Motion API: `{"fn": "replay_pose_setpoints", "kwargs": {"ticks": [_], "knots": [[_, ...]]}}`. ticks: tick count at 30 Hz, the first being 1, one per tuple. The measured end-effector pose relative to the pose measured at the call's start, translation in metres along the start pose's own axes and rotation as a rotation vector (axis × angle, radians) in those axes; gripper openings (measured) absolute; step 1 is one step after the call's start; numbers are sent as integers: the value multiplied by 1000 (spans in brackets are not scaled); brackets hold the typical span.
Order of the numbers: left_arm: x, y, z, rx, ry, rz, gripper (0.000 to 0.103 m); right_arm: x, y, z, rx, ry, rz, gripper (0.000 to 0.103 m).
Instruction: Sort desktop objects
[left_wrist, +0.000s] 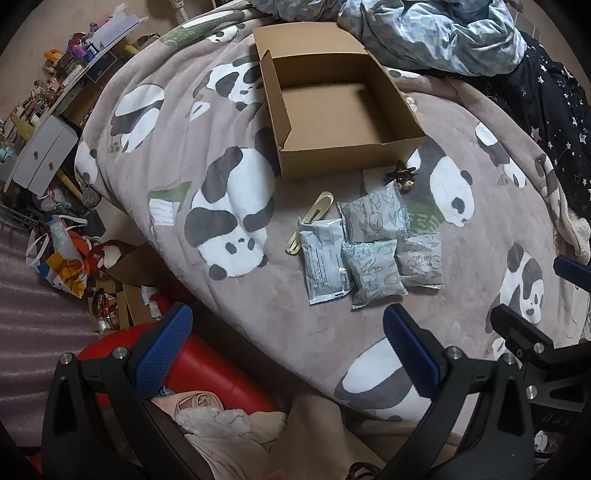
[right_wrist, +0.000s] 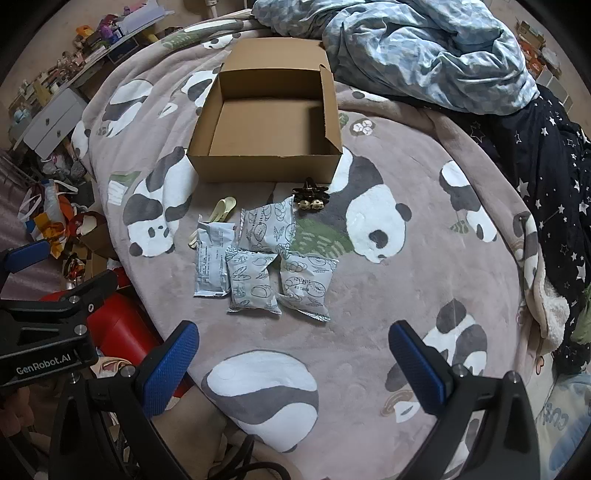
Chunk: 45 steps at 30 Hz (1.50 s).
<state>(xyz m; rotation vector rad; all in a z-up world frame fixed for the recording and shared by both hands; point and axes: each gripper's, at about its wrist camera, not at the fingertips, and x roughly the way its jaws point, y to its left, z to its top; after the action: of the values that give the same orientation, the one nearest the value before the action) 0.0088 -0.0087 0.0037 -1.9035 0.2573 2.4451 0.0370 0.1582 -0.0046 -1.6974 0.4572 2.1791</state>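
Left gripper (left_wrist: 284, 343), jaws spread wide and empty, poised steeply over the near edge of a panda-print blanket (left_wrist: 258, 295), blue pads (left_wrist: 162, 350) clear of everything. Ahead, four pale snack packets (left_wrist: 369, 251) clustered flat on the blanket, edges overlapping: one flat pouch (left_wrist: 324, 264) at left, three puffier ones beside and behind it. Cream hair clip (left_wrist: 310, 218) touching the flat pouch's upper left corner. Dark claw clip (left_wrist: 402, 177) just beyond the packets, near the front wall of an open, empty cardboard box (left_wrist: 314, 162). Crumpled blue duvet (left_wrist: 443, 33) past the box; cluttered floor off the bed's left side.

Right gripper (right_wrist: 291, 354), equally wide and holding nothing, angled down over the same blanket (right_wrist: 369, 314). Same cluster of packets (right_wrist: 258, 266) between the jaws' line and the box (right_wrist: 266, 166), none yet inside. Claw clip (right_wrist: 310, 197) touching the far packet's corner; cream clip (right_wrist: 221, 212) partly tucked behind the flat pouch (right_wrist: 212, 266). Part of the other gripper's black body at the left edge.

Packets likely light, soft and crinkly, air-filled film apt to slip or squash; best pinched gently across a sealed end or a free outer edge, nearest ones first. Clips probably stiff, light plastic, the claw's teeth prone to snagging plush; safest taken across the body. Soft bedding likely to give under any downward push.
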Motion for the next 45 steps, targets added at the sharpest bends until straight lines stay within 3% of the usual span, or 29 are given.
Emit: {"fn": "replay_pose_setpoints", "kwargs": {"ticks": [25,37,45], "knots": [[8,-4,-14,33,8,-14,103,2,-1,-8,64,-17,5,103],[56,-17,-30,63,76,-34,103,51,-8,-32,147,1,36,103],[85,-19,-26,63,57,-29,103,88,-16,-39,207,2,52,103]]}}
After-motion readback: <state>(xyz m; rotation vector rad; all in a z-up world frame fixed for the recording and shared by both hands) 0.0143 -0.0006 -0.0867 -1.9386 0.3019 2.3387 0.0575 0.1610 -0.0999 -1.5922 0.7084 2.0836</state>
